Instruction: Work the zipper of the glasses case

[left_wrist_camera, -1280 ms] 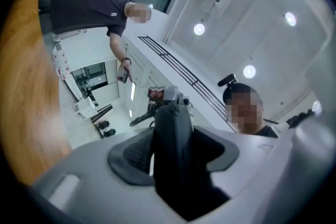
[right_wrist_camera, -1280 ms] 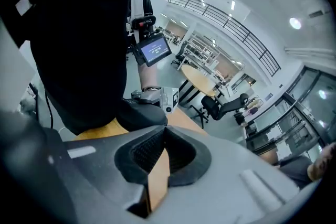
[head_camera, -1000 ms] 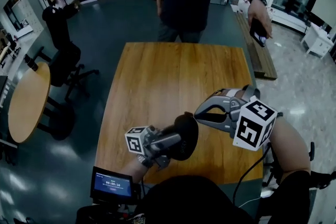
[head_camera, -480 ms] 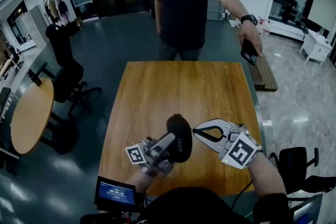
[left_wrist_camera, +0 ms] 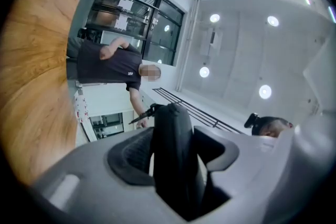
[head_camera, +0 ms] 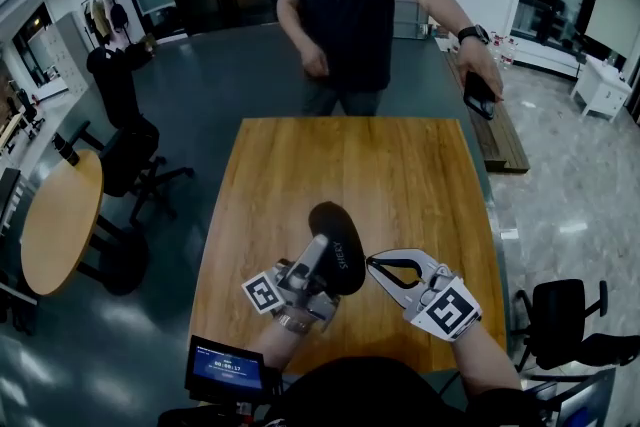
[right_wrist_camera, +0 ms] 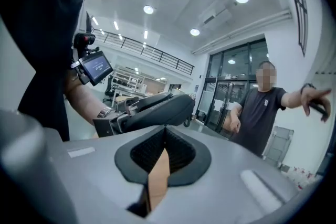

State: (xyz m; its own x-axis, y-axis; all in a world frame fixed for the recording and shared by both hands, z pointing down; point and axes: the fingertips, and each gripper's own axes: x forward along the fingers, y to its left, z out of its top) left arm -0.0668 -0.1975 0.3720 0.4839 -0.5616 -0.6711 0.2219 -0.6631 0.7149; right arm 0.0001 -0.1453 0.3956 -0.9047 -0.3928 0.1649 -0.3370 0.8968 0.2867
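**Glasses case up in L gripper; R gripper clenched on nothing, just beside it.**

Bottom of head view: small screen (head_camera: 224,370) on the L forearm. Just above it, lower centre, the L gripper (head_camera: 322,253) grasps the low end of the black glasses case (head_camera: 337,237), jaws wide w/ the shell between them. The case is clear of the table (head_camera: 300,155) and tilts up toward frame centre. The R gripper (head_camera: 374,262) sits right of it, tips pressed together, empty, not touching. The case prob. handles as a light, stiff oval shell. Its skin looks smooth, so it may twist in a one-end hold. Best to keep the body clamped across its flat sides, seam left free, and pinch the zip pull w/ the R; can't make out the pull here. Far end, top centre: standing person (head_camera: 352,5).
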